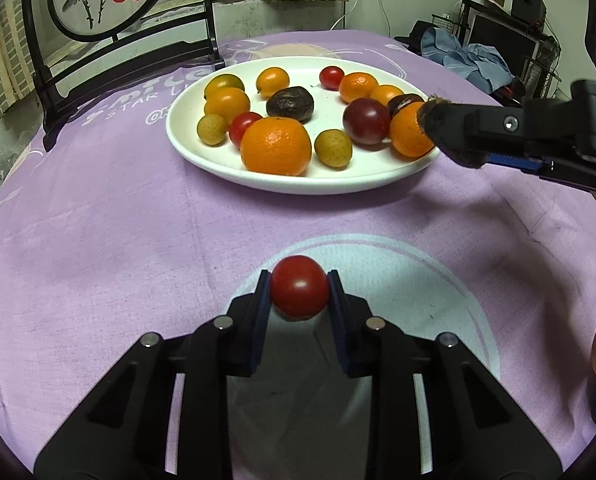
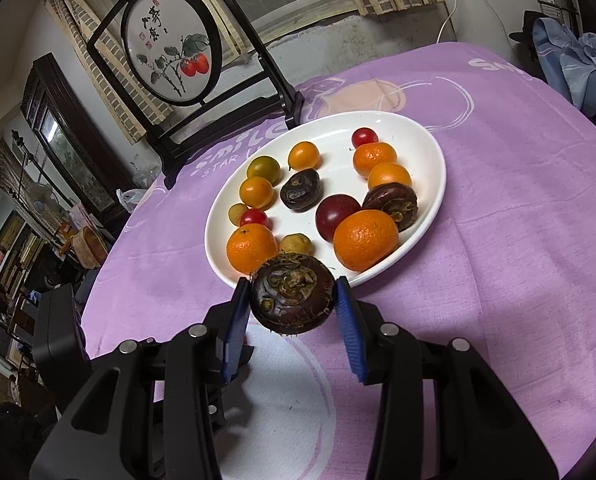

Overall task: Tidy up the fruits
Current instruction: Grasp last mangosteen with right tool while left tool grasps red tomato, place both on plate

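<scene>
Item one: cherry tomato, pinched between the pads of my left gripper above the purple tablecloth, well short of the white plate, apparently for sorting. Item two: water chestnut, clamped in my right gripper at the plate's near rim beside a mandarin. Only the right view shows the chestnut's face; the left view shows that gripper side-on.

Tablecloth: "Smile", "STAR" (rest hidden by plate).
</scene>
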